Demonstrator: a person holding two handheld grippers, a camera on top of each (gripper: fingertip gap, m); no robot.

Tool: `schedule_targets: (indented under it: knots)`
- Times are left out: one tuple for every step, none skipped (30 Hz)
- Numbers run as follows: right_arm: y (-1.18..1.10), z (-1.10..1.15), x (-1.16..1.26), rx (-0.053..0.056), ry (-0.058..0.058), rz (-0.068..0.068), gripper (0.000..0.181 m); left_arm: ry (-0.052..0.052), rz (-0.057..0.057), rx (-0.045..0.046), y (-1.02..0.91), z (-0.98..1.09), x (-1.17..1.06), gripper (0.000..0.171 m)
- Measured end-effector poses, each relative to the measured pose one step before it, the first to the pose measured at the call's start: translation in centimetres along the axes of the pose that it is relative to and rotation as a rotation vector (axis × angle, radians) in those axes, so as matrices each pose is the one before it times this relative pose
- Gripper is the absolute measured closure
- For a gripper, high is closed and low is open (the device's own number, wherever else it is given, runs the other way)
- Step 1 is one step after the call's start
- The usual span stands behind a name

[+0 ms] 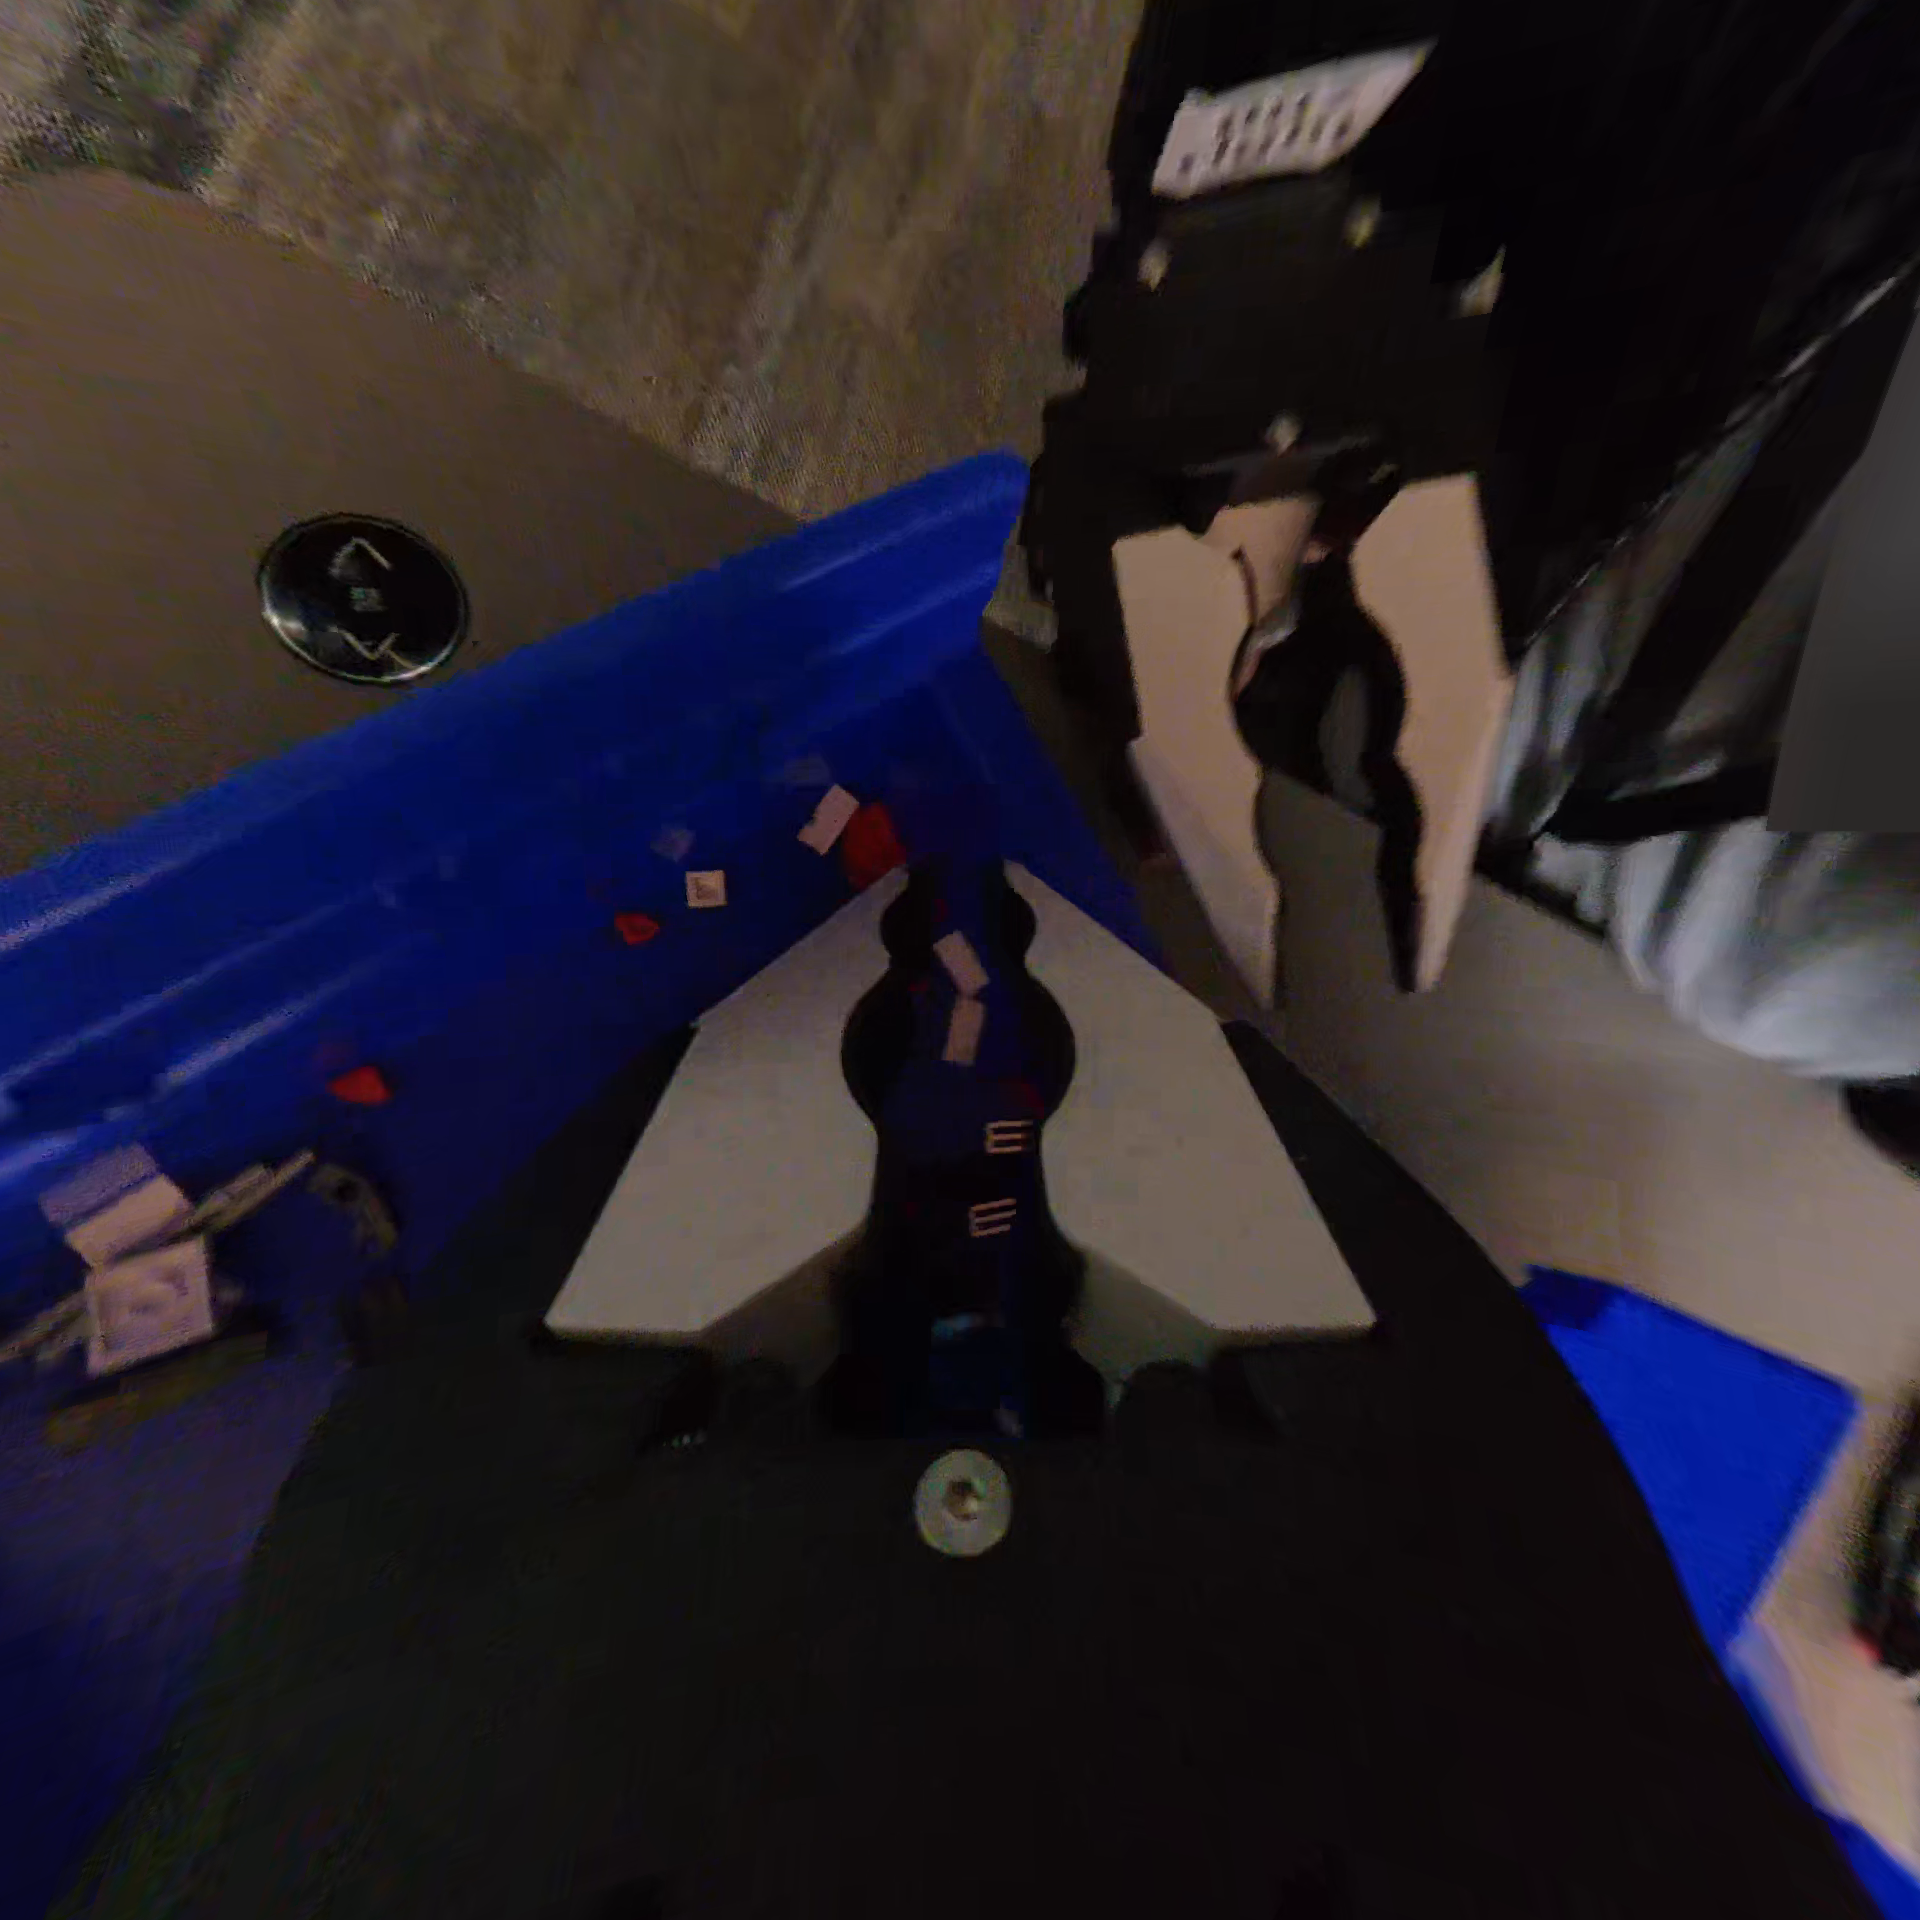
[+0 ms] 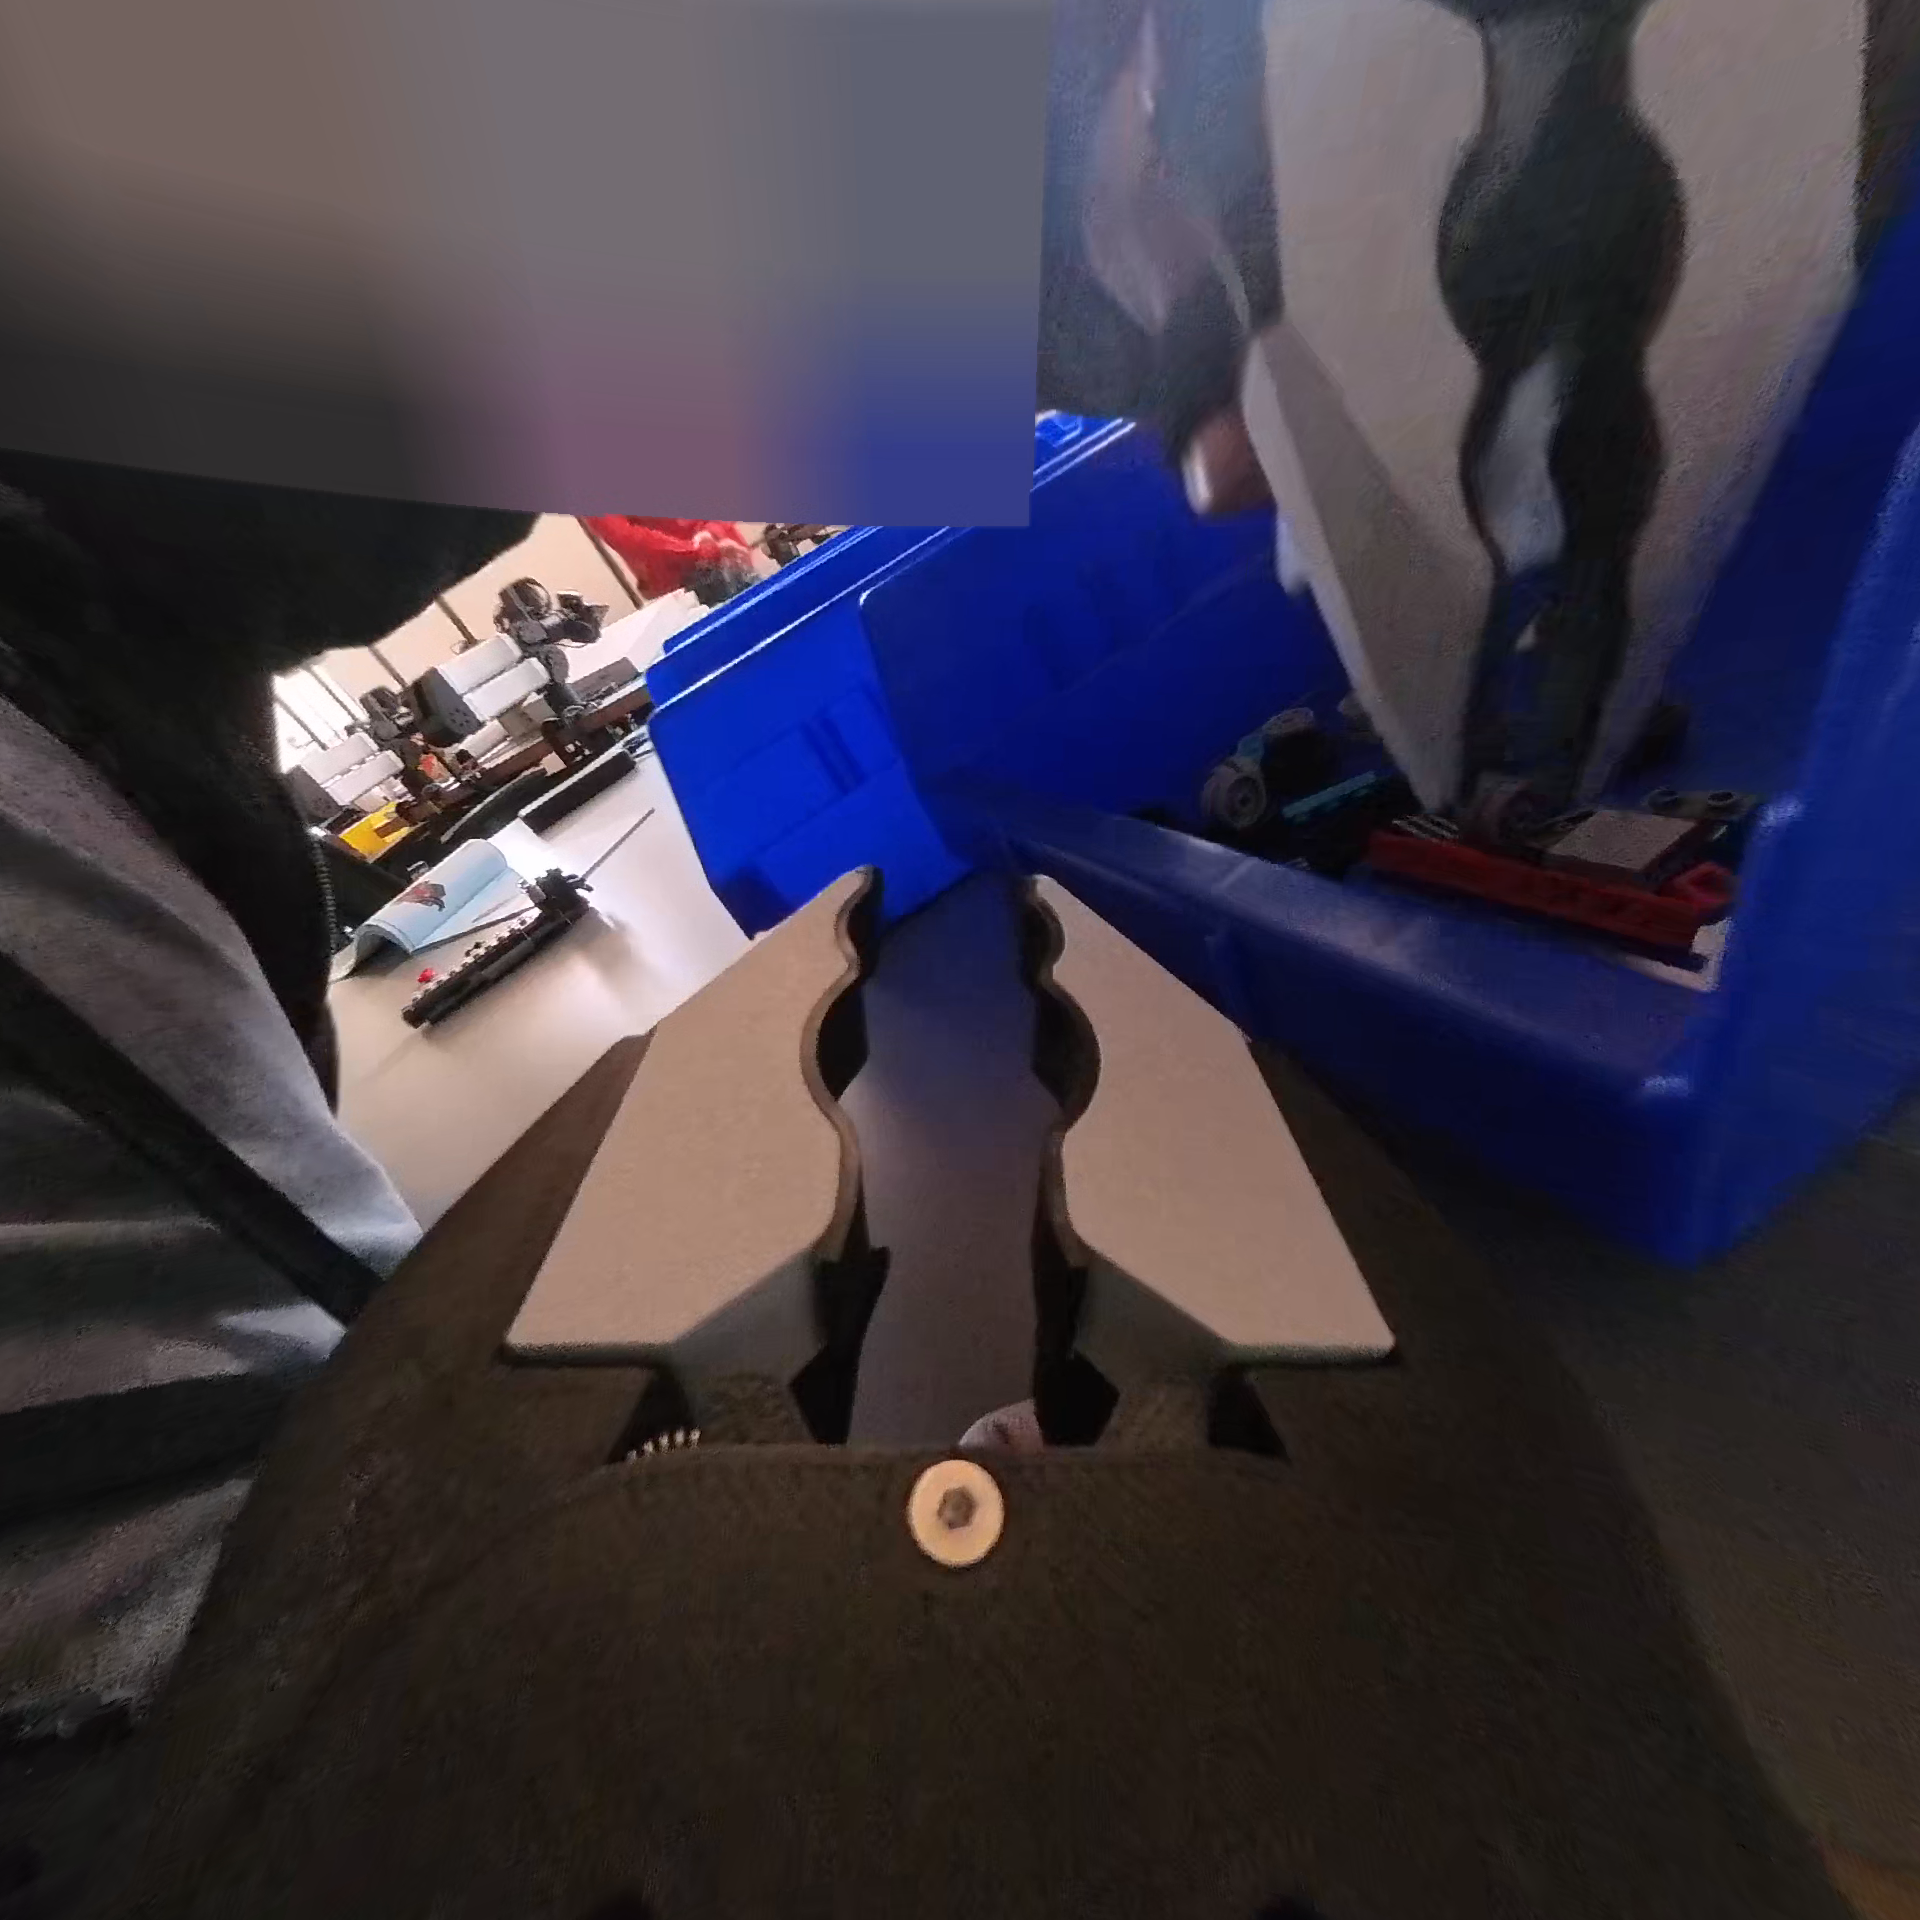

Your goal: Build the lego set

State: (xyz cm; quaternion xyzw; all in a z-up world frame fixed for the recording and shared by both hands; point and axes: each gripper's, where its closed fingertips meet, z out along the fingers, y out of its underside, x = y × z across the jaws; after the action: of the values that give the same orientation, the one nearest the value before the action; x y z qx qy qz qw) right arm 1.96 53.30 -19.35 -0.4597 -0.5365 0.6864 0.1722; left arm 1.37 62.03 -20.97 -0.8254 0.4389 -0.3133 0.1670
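The left gripper [image 1: 951,883] is reaching down into a blue bin [image 1: 520,748], its pale fingers [image 1: 748,1143] drawn close together with only a narrow gap between the tips; whether anything is pinched there cannot be told from either view. Loose lego pieces [image 1: 717,888], small white and red ones, are lying scattered on the bin's floor, and a cluster of pale grey parts [image 1: 135,1257] is sitting toward the near left corner.

Seen from the right wrist view, the left gripper [image 2: 1496,790] is pressing its tips down among the bin's contents, right at a grey part atop a red beam [image 2: 1538,894], with dark and teal pieces [image 2: 1320,795] lying just beside it.

The right gripper [image 2: 951,894] is hovering outside the blue bin [image 2: 1455,1060], above the pale table [image 2: 582,997], its fingers [image 2: 727,1122] standing apart and holding nothing. In the left wrist view the right gripper [image 1: 1340,987] is hanging just beyond the bin's corner, tips pointing down toward the table [image 1: 1455,1091].

Farther off on the table an open instruction booklet [image 2: 442,899] is lying flat, with a long black lego assembly [image 2: 499,951] resting just beside it. A second blue bin [image 2: 790,758] is standing behind the first. A round metal grommet [image 1: 362,597] is set into the table beyond the bin, and a person's grey sleeve [image 2: 156,987] is filling the left edge.
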Motion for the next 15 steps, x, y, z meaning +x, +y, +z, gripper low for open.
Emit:
schedule_targets:
  knots:
    - [0.012,-0.009,0.048,-0.0002,0.006,-0.0008,0.154,-0.0121,0.0376,-0.03111,0.495,0.585,-0.499,0.162]
    - [-0.007,-0.002,0.045,0.0016,0.0051,-0.0005,0.154,-0.0056,0.0297,-0.02134,0.376,0.455,-0.253,0.162]
    - [-0.014,0.004,0.048,0.0018,0.0039,0.0008,0.154,0.0034,0.0185,-0.00712,0.165,0.373,0.0,0.162]
    - [-0.017,0.008,0.033,0.0008,0.0021,0.0012,0.155,-0.0044,0.013,0.00524,-0.016,0.279,-0.019,0.161]
    - [-0.004,0.003,0.012,0.0009,-0.0007,0.001,0.155,-0.0153,0.0156,0.00746,-0.066,0.236,-0.097,0.161]
    - [-0.034,0.003,-0.009,0.0021,-0.004,0.0013,0.155,-0.0121,0.0139,0.00685,-0.053,0.193,-0.018,0.161]
    - [-0.041,-0.009,-0.034,0.003,-0.0078,0.0017,0.156,-0.0174,0.0114,0.00081,0.015,0.191,-0.121,0.159]
    - [-0.049,-0.028,-0.052,0.0037,-0.0115,0.0024,0.157,-0.023,0.0118,0.00156,0.046,0.201,-0.187,0.155]
    - [-0.064,-0.045,-0.063,0.004,-0.0128,0.0042,0.158,-0.0197,0.0035,0.00872,-0.022,0.188,-0.163,0.155]
    - [-0.056,-0.038,-0.035,0.0029,-0.0107,0.0059,0.159,-0.0129,0.0022,0.00731,0.03,0.188,-0.068,0.155]
    - [-0.021,-0.024,-0.026,0.001,-0.0069,0.0039,0.159,-0.0138,0.006,-0.00571,0.228,0.209,-0.101,0.154]
    - [-0.002,0.0,-0.014,-0.0003,-0.0021,-0.0005,0.159,-0.0134,0.0103,-0.01609,0.376,0.255,-0.068,0.154]
    - [0.009,0.002,0.008,-0.0001,0.0019,-0.0025,0.159,-0.0155,0.014,-0.01294,0.312,0.236,-0.051,0.153]
    - [-0.009,0.004,0.02,0.0014,0.0036,-0.0017,0.159,-0.0088,0.0069,0.01139,-0.151,0.01,-0.03,0.153]
    - [-0.011,-0.013,0.012,0.0022,0.0037,-0.0003,0.159,-0.0142,0.0063,-0.02128,0.251,0.073,-0.17,0.151]
